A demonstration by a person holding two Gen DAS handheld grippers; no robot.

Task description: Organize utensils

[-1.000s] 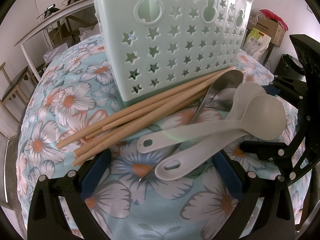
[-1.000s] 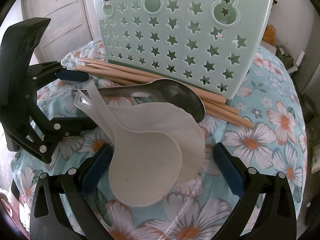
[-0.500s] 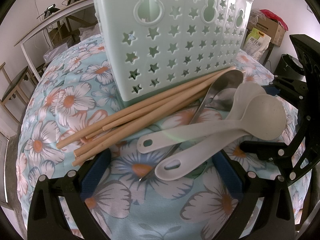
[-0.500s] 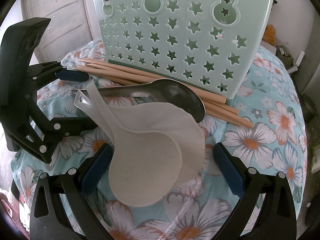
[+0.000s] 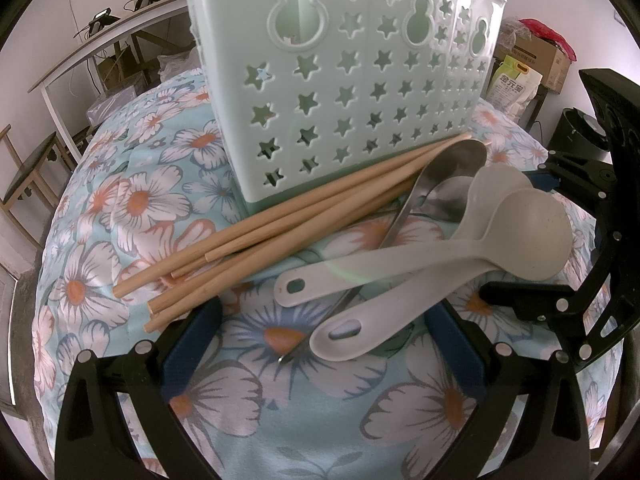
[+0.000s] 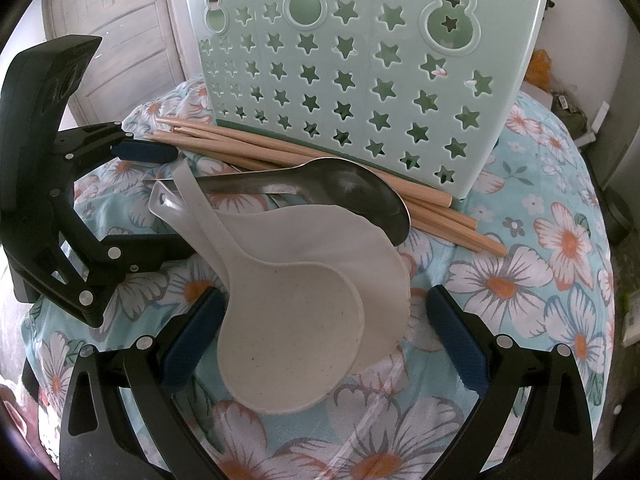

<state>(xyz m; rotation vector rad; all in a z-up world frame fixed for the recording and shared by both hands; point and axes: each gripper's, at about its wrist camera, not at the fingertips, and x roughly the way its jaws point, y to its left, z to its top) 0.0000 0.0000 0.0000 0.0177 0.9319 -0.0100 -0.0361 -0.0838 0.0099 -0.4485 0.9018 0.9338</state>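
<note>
Ahead-left of the left claw (image 5: pixel 320 356), spread wide and empty, wooden chopsticks (image 5: pixel 280 232) lie fanned against the mint holder (image 5: pixel 340 80). Two white spoons (image 6: pixel 292 332) lie stacked over steel spoons (image 6: pixel 352 192) between the right claw's (image 6: pixel 320 334) parted fingers, nothing clamped. Risk: closing there could catch both nested spoons, or slip on the bowls.
</note>
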